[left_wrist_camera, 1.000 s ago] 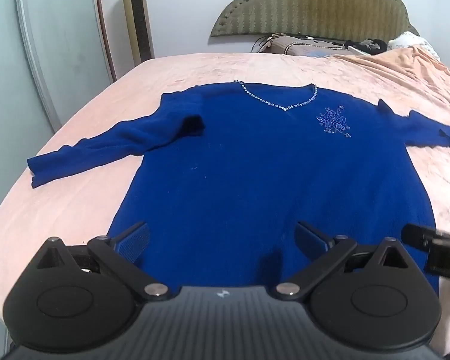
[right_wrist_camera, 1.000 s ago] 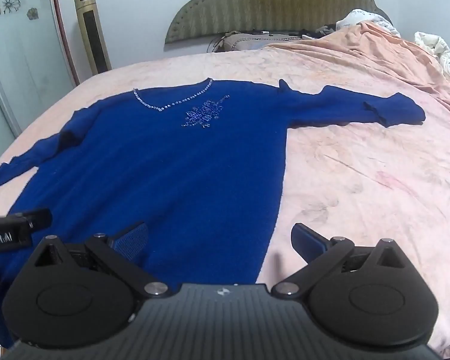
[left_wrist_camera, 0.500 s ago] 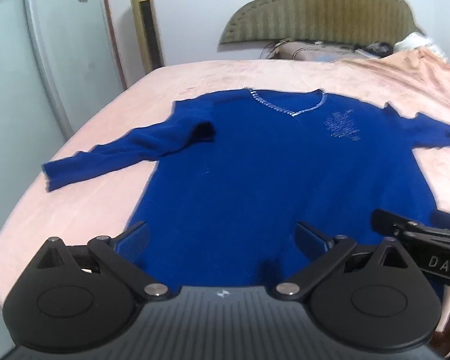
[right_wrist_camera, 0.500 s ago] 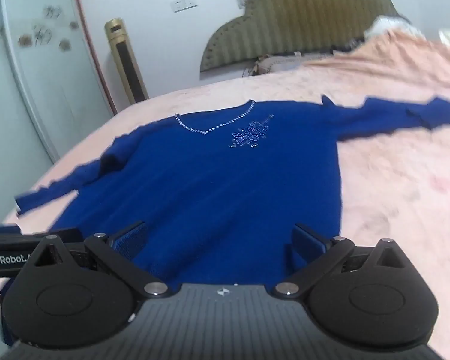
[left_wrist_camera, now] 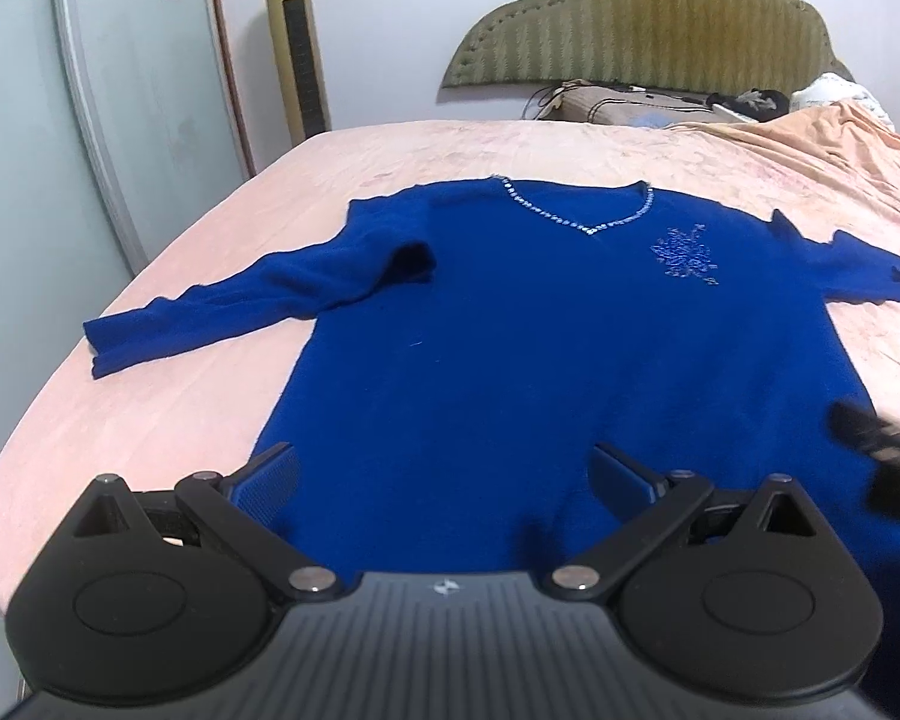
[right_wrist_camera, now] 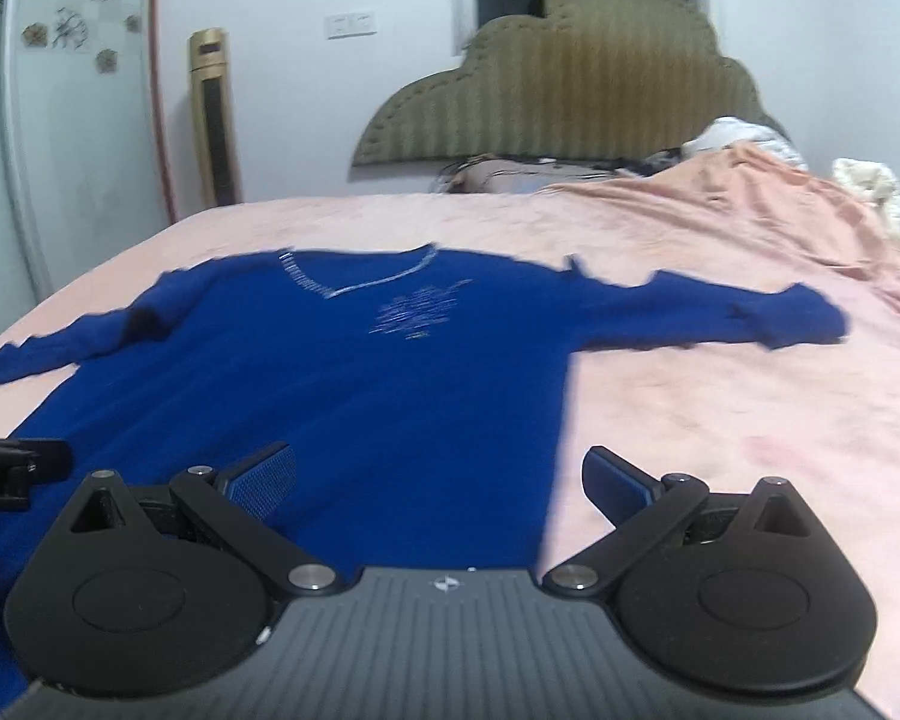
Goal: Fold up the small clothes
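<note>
The royal-blue long-sleeved knit sweater [left_wrist_camera: 546, 348] with the beaded V-neck lies flat and face up on the pink plush bedspread [left_wrist_camera: 168, 420], both sleeves flung out sideways and its neckline towards the olive-green scalloped padded headboard [left_wrist_camera: 648, 24]. Over the sweater's hem, the left gripper [left_wrist_camera: 444, 474] hangs with its blue-padded fingers spread wide and nothing between them. The right gripper [right_wrist_camera: 441, 474] is just as wide apart and bare, straddling the sweater's side edge where blue meets pink.
</note>
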A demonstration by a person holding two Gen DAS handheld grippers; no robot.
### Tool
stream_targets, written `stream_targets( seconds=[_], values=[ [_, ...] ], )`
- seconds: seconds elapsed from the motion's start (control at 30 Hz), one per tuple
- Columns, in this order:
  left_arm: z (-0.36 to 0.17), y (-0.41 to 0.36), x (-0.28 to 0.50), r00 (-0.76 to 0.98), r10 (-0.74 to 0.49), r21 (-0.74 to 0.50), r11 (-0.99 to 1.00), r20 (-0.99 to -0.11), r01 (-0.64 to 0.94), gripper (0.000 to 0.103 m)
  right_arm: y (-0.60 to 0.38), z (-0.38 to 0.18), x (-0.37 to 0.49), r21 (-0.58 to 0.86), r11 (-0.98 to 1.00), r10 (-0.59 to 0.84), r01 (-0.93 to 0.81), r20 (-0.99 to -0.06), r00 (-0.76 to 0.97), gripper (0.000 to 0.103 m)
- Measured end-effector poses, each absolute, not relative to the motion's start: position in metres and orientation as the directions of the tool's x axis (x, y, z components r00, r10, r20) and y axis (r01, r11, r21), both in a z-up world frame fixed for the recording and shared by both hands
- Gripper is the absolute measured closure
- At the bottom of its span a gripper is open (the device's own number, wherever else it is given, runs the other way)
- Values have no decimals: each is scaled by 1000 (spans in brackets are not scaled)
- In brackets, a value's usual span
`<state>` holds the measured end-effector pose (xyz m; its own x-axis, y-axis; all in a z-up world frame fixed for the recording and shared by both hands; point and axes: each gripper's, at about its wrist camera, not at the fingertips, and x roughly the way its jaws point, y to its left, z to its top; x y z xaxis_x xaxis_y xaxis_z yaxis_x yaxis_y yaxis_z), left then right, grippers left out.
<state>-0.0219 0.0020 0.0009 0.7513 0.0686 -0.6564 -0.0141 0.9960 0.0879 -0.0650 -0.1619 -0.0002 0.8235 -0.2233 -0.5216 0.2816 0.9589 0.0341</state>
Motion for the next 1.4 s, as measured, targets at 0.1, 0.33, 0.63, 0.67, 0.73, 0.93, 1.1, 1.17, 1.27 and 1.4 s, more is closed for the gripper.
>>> stream_targets(
  seconds=[0.1,0.33,0.63,0.67,0.73,0.93,1.1,1.17,1.27,1.4],
  values=[
    [2,-5,-23,754,61,100,995,-654,6,0,-184,10,-84,24,949,-258,315,-516,817,3],
    [1,-19,-23,755,41,111,993,-654,42,0,-191,9,-90,-19,956,-256,294,-547,797,1],
    [-3,-13,-23,749,49,94,995,-661,18,0,-153,13,-77,79,961,-163,264,-609,777,0],
    [-3,-12,-23,747,48,90,996,-663,16,0,-152,12,-77,80,961,-160,263,-615,772,0],
    [-5,-11,-24,743,47,84,996,-667,13,0,-149,9,-76,71,963,-160,260,-625,764,0],
    [-6,-6,-23,742,51,70,998,-669,-6,0,-153,5,-77,83,961,-153,263,-631,760,0],
    [-5,-7,-25,742,53,76,997,-669,-3,0,-152,4,-80,58,965,-165,256,-624,764,0],
    [-5,-7,-25,744,54,76,997,-666,-4,0,-150,4,-80,49,967,-165,249,-622,765,0],
    [-5,-7,-26,745,55,78,997,-664,-5,0,-149,5,-81,46,969,-164,245,-621,766,0],
    [-7,-6,-26,740,54,73,997,-670,-6,0,-149,5,-81,48,969,-163,244,-620,768,0]
  ],
)
